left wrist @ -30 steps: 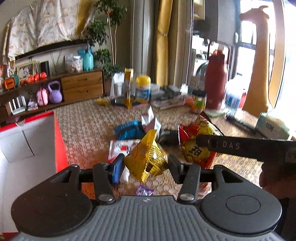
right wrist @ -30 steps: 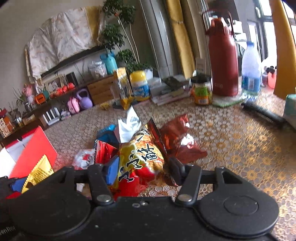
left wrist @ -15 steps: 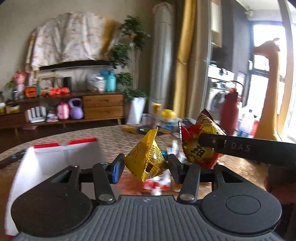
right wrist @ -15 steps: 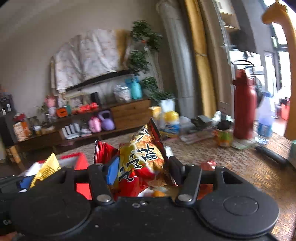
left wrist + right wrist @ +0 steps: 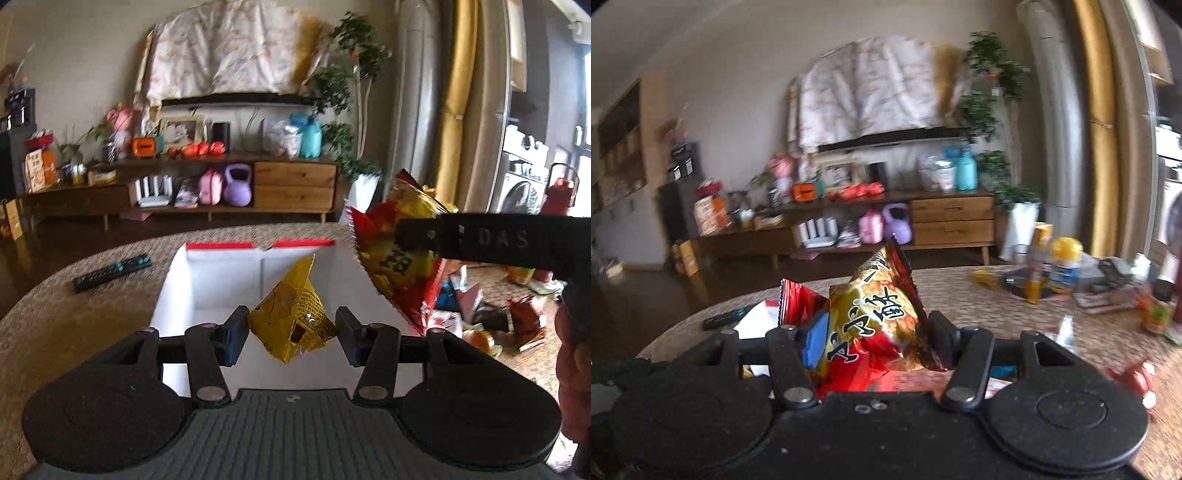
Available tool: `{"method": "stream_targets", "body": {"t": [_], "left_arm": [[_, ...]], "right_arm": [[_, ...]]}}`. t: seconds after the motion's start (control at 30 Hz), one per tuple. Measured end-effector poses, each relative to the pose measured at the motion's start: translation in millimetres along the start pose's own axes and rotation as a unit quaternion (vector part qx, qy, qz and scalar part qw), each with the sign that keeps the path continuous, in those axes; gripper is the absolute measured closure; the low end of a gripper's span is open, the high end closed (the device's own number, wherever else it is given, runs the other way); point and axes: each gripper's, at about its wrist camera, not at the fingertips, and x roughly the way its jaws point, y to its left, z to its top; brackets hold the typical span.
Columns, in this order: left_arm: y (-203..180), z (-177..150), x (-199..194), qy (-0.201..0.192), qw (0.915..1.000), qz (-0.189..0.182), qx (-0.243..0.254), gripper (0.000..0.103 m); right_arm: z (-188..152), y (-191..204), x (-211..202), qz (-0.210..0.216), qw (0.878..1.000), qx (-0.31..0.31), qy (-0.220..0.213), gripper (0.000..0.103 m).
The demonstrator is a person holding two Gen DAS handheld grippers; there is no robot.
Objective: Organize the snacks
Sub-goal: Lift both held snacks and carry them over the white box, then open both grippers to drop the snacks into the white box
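- Since the earlier frame, the left gripper (image 5: 290, 328) has swung over the white box (image 5: 177, 288); it clamps the yellow snack bag (image 5: 291, 317), which should be released low, centred.
- Right gripper (image 5: 875, 336) grips the red snack bag (image 5: 879, 317) above the table (image 5: 960, 291), near the box's edge.

Beige wall (image 5: 92, 55), wooden sideboard (image 5: 207, 184) below draped cloth (image 5: 229, 48) — yellow curtain (image 5: 458, 103), daylight at right.

The letters "DAS" stand in pale print on the black bar of the right tongs (image 5: 480, 240), and large black Chinese characters, which I cannot read, cover the red-gold bag (image 5: 875, 314).
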Motion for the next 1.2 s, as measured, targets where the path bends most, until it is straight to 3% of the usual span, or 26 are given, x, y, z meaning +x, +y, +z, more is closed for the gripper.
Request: {"method": "stream_targets", "body": {"t": [0.33, 0.57, 1.07, 1.2], "left_arm": [[25, -14, 34, 0.052, 0.9985, 0.012, -0.013, 0.052], [32, -26, 50, 0.089, 0.9957, 0.017, -0.018, 0.052], [30, -24, 48, 0.098, 0.9949, 0.020, -0.016, 0.052], [29, -24, 45, 0.093, 0.9953, 0.021, -0.014, 0.044]], "right_arm": [[-4, 29, 63, 0.030, 0.995, -0.045, 0.084, 0.046], [-17, 40, 86, 0.037, 0.987, -0.063, 0.140, 0.046], [-26, 46, 93, 0.038, 0.985, -0.080, 0.149, 0.039], [-25, 44, 91, 0.035, 0.986, -0.075, 0.146, 0.038]]}}
